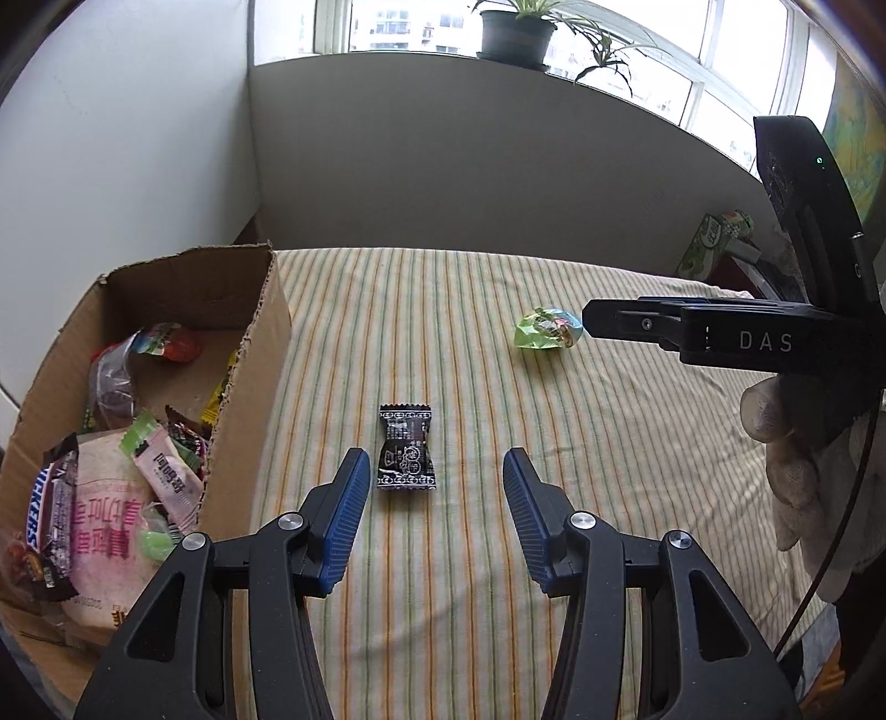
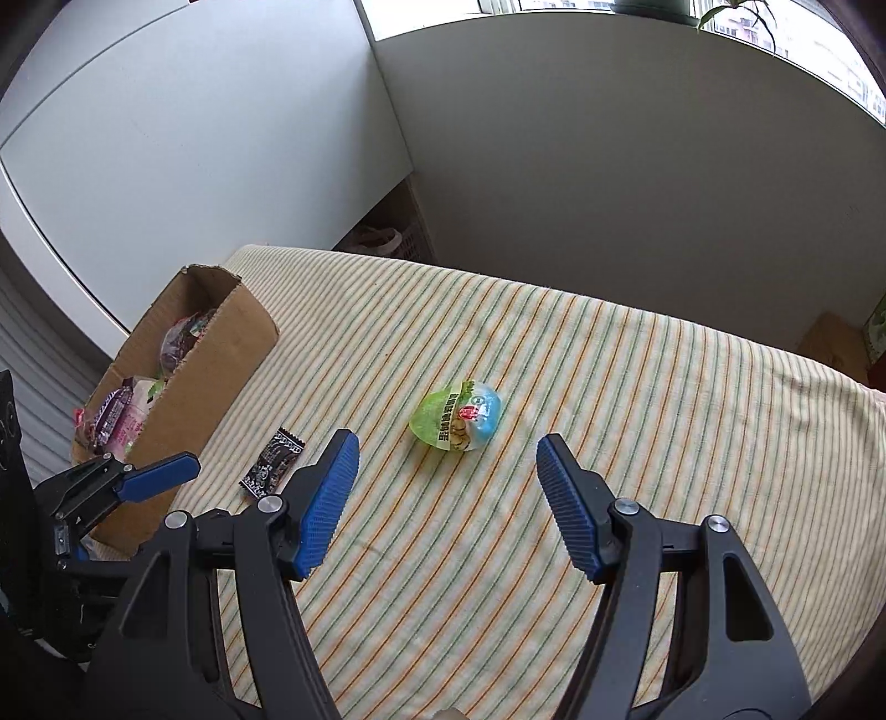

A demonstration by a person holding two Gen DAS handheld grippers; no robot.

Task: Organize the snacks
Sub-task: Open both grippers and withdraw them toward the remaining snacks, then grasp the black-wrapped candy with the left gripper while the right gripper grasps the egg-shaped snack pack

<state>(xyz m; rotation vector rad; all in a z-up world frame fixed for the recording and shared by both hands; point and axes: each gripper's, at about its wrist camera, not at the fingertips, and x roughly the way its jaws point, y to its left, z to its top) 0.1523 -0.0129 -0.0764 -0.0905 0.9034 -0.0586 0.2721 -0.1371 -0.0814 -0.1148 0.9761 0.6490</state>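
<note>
A small black candy wrapper [image 1: 406,448] lies on the striped cloth, just beyond my open, empty left gripper [image 1: 437,459]. It also shows in the right wrist view [image 2: 272,463]. A green and blue jelly cup [image 2: 457,416] lies ahead of my open, empty right gripper [image 2: 447,443], and shows in the left wrist view [image 1: 548,328] too. A cardboard box [image 1: 252,354] at the left holds several snack packs, among them a Snickers bar [image 1: 52,509]. The box also shows in the right wrist view [image 2: 221,354].
The striped cloth [image 1: 498,498] covers the table, with grey walls behind it. A green carton [image 1: 714,238] stands at the far right. A potted plant [image 1: 515,27] sits on the window sill. The right gripper's body [image 1: 720,332] reaches in from the right.
</note>
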